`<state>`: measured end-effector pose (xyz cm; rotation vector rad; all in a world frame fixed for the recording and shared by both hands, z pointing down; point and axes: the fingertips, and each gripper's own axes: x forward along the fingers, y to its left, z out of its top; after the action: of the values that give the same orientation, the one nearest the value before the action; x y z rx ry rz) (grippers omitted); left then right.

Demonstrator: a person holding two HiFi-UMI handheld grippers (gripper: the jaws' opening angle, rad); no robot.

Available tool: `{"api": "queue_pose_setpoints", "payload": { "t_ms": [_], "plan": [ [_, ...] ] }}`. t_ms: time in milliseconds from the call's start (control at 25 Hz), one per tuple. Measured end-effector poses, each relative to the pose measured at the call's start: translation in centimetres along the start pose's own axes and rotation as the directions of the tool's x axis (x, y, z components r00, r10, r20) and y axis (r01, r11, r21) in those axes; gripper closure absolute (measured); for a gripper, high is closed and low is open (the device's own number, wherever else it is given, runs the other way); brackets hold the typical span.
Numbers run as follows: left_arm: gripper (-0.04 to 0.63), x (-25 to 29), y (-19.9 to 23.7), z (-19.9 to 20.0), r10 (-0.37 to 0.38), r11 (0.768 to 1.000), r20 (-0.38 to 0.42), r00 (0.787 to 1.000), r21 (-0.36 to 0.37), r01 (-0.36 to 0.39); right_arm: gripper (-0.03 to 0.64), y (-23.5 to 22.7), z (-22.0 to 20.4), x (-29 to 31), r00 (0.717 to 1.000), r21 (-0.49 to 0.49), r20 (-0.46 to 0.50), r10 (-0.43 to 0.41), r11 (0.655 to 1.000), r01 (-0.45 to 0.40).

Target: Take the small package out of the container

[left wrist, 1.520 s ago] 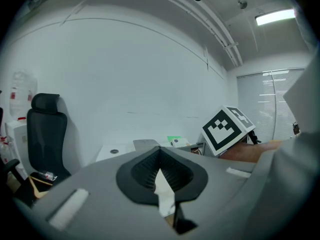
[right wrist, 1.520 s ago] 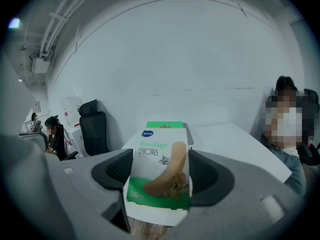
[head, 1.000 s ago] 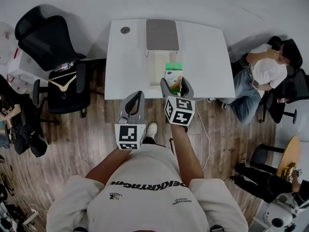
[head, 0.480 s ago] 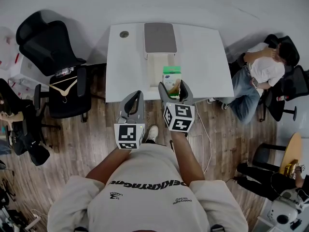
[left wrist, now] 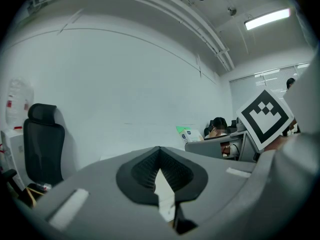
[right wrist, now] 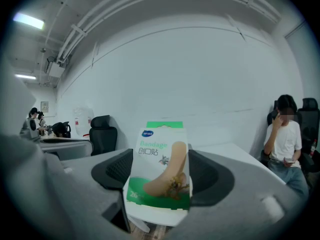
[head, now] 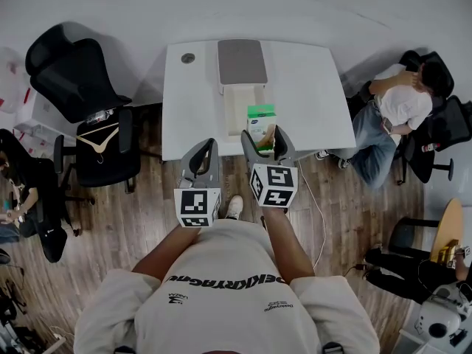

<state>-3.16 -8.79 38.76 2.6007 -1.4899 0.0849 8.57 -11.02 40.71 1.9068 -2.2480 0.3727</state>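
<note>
While the left gripper's [left wrist: 160, 176] jaws were pressed together on nothing, the small package [right wrist: 159, 176] was clamped in the right gripper [right wrist: 160, 170] at mid-frame; removal from the container [head: 237, 109] was judged nearly done.

I'm counting now: two grippers, the left gripper [head: 201, 153] and the right gripper [head: 267, 136]; one small package [head: 261, 118]; one container [head: 237, 108] with one grey lid [head: 242, 61]; one white table [head: 310, 94]; one coat hanger [head: 96, 135] over on the left.

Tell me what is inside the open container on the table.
The container shows only its bare pale floor. The bandage package, held in the right gripper, covers its near right corner.
</note>
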Motion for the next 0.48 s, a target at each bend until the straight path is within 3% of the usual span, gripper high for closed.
{"api": "queue_pose_setpoints", "payload": {
  "t_ms": [480],
  "plan": [
    [0.592,-0.3,-0.4,0.9,-0.018,1.0,0.02,1.0,0.006,0.018,0.273,0.5,1.0,-2.2,0.999,-0.006,0.047,-0.013,1.0,0.014]
  ]
}}
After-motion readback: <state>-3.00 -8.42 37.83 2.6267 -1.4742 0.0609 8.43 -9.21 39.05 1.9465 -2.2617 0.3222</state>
